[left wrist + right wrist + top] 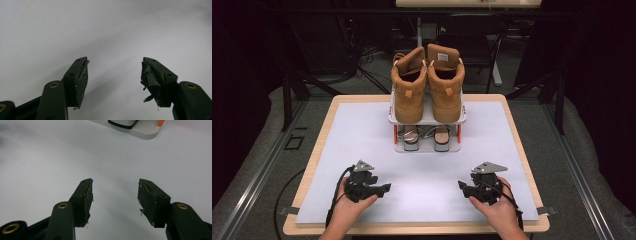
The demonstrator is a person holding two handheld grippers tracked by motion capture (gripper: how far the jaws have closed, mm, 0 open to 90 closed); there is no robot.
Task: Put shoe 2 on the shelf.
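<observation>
So at this point I had both grippers parked low at the bottom of the high view, my left gripper (pixel 384 188) at lower left and my right gripper (pixel 460 185) at lower right, tips pointing in toward each other over the white mat (pixel 362 130) on the bench (pixel 314 160). Jaws on both stood apart with nothing between them; in the left gripper view I had just bare mat past the worn pads (pixel 81 83), and same deal on the right one (pixel 147 200).

The tan boots (pixel 428 87) sat side by side on the top tier of the little shoe rack (pixel 427 120), dead center of the frame toward the far edge, heels facing me. A pair of sandals (pixel 427 136) was tucked on the lower tier. The rack's near corner (pixel 147 133) peeked in at the top of the right gripper view.

My read: this was the resting bit, nothing grabbed. The next move would call for reaching both grippers forward and up to the boots, one per boot, and clamping somewhere firm like the heel collar so they don't flop.
</observation>
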